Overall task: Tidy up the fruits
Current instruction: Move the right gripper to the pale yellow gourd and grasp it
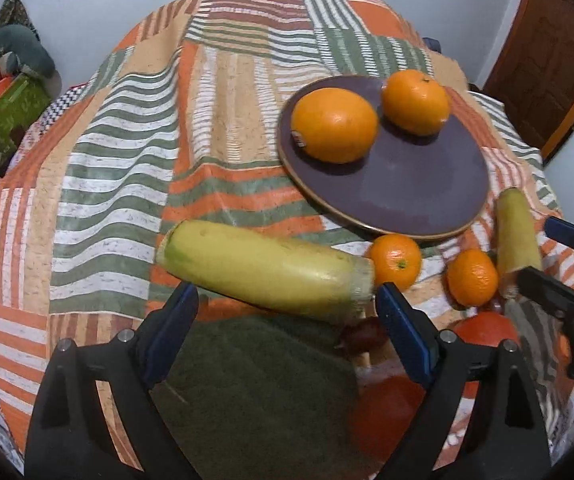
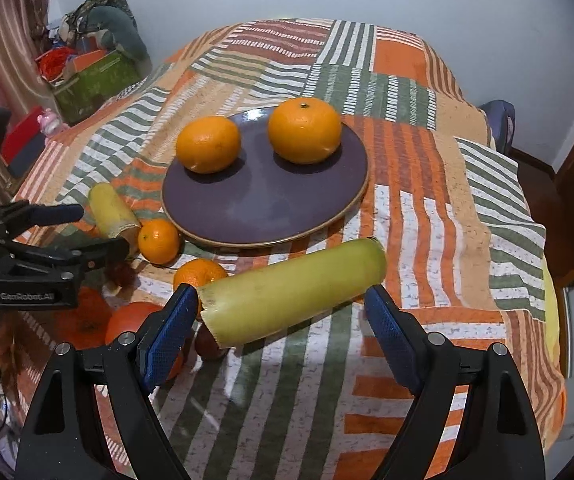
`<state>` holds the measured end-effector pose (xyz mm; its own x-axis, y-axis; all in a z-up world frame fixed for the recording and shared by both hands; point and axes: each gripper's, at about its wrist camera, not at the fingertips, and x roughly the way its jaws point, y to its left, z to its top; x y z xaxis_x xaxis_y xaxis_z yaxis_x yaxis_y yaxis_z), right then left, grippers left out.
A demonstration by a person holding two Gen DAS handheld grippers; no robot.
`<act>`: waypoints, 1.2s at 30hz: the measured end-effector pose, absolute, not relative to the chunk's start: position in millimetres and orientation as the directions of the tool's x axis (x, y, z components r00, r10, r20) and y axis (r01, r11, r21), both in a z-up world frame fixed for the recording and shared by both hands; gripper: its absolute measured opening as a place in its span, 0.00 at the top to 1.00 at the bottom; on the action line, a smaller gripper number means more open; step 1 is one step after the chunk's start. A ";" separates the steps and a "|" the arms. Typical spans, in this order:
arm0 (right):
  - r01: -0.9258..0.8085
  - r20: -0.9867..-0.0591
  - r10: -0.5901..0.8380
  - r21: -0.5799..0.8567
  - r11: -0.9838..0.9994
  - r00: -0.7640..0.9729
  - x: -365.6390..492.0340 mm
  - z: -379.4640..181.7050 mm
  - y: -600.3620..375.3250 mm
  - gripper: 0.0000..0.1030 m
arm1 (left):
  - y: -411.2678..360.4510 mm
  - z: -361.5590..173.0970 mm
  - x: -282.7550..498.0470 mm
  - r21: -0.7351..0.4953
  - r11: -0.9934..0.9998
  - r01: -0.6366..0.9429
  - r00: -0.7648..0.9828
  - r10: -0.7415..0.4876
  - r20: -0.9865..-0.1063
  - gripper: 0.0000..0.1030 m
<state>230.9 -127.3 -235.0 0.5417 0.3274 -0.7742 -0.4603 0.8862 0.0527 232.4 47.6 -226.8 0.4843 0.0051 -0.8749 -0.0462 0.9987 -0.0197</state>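
**Both grippers on yellow-green cylinders, 2 oranges on plate**

Left wrist view: left gripper (image 1: 287, 300) has its blue-padded jaws wide, w/ a long yellow-green cylindrical fruit piece (image 1: 263, 266) lying crosswise between the tips; real clamping can't be told. Beyond it, round dark purple plate (image 1: 407, 184) on the striped patchwork tablecloth (image 1: 119, 168) carries a big orange (image 1: 334, 125) & a second orange (image 1: 415, 102). Two small mandarins (image 1: 395, 260) sit just off the plate's near rim. Right gripper (image 1: 559, 264) is at frame's right, jaws either side of another yellow-green cylinder (image 1: 517, 232).

Right wrist view: right gripper (image 2: 283, 304) jaws spread, cylinder (image 2: 295, 292) across the tips, contact unclear. Left gripper (image 2: 87, 228) at left around its piece (image 2: 111, 212). Reddish fruits (image 2: 131, 320) nearby.
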 end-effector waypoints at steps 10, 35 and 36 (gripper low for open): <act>-0.420 -0.774 0.336 0.100 0.902 0.536 222.1 -237.3 -163.0 0.33 | 67.7 -221.8 208.3 -0.040 0.999 -0.034 0.495 -0.018 -0.869 0.34; -0.335 -0.780 0.291 0.111 0.936 0.554 255.7 -234.4 -177.9 0.34 | 89.0 -205.1 223.9 -0.103 0.988 -0.119 0.519 -0.026 -0.854 0.27; -0.331 -0.785 0.295 0.122 0.936 0.545 258.5 -238.4 -177.3 0.34 | 89.7 -212.2 230.5 -0.107 0.985 -0.132 0.506 -0.025 -0.862 0.26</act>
<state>258.5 -177.3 -238.4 0.5447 0.2947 -0.7851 -0.3310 0.9358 0.1216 230.5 89.7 -212.2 0.5057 -0.0255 -0.8623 -0.1321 0.9855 -0.1066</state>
